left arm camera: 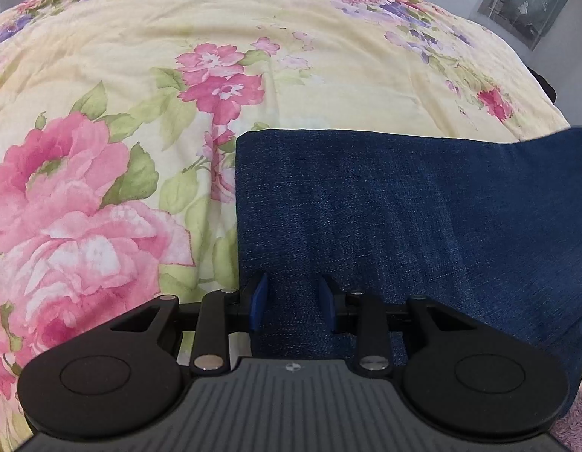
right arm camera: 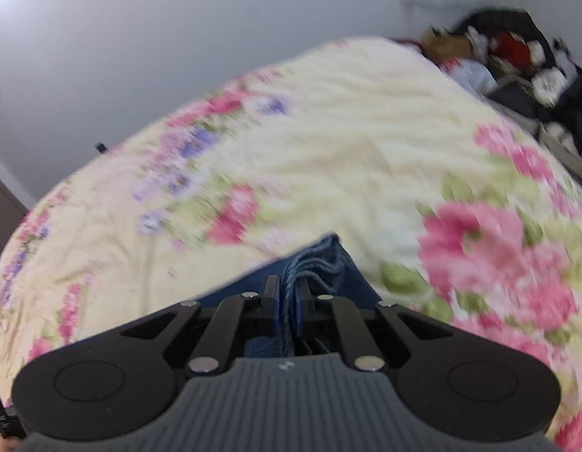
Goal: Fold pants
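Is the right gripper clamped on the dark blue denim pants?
Yes: in the right wrist view the right gripper has its jaws closed on a bunched edge of the dark blue denim pants.

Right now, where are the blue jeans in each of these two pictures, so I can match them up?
Left wrist view: the jeans lie flat across the lower right, under the left gripper, whose jaws stand apart.
Right wrist view: only a bunched edge of the jeans shows at bottom centre, clamped in the right gripper.
Shared landmark: the floral bedspread.
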